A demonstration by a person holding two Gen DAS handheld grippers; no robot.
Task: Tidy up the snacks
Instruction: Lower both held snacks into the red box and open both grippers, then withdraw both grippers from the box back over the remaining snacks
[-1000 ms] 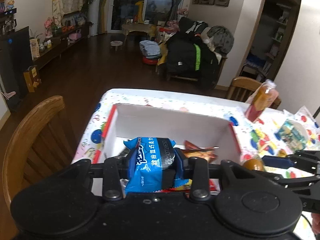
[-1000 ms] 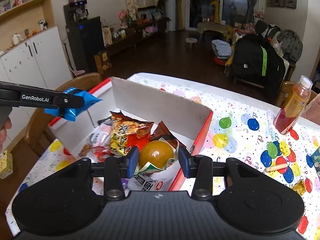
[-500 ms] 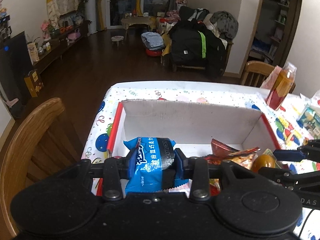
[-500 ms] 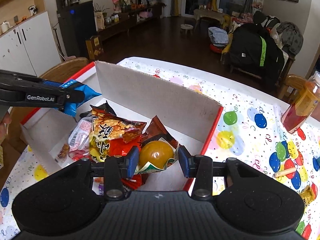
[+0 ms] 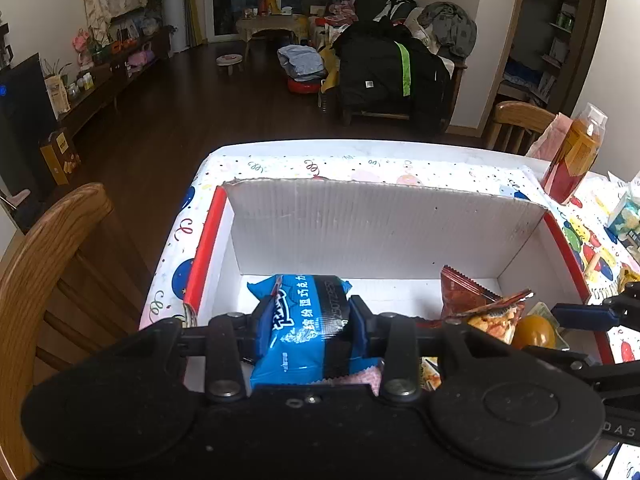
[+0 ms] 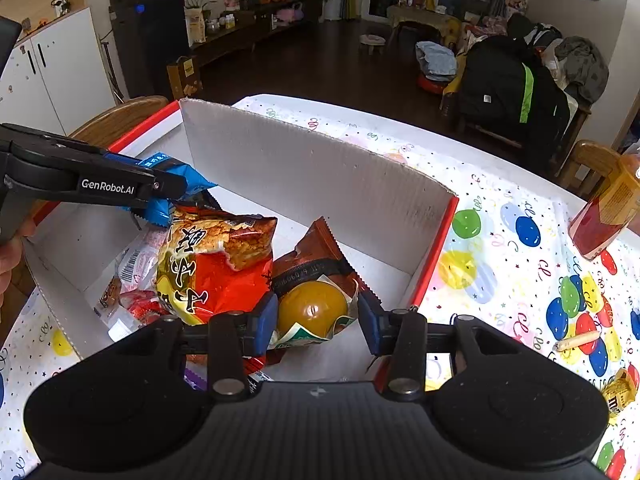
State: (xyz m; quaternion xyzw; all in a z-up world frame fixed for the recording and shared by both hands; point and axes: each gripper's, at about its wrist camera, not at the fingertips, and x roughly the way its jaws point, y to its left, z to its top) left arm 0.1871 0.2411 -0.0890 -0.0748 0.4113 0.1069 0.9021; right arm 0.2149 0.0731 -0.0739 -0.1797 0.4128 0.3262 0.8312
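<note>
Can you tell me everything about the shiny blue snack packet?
The shiny blue plastic snack packet has white writing and a dark band across it. It is sealed, with zigzag ends, and looks a bit crumpled. The left gripper pinches it from both sides, holding it in the air over the left part of the white cardboard box.

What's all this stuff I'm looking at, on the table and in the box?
Cardboard box: one, white with red edges, on the table.
Blue snack packet: one, held over the box's left end.
Red-yellow snack bag: one, inside the box.
Brown wrapper: one, inside the box, behind the orange ball.
Orange ball snack: one, in the box, between the right gripper's fingers.
Drink bottle: one, orange with red label, right of the box.
Tablecloth: one, white with coloured balloons.
Wooden chairs: two visible.
Left gripper: black, shut on the blue packet.
Right gripper: black, open.
</note>
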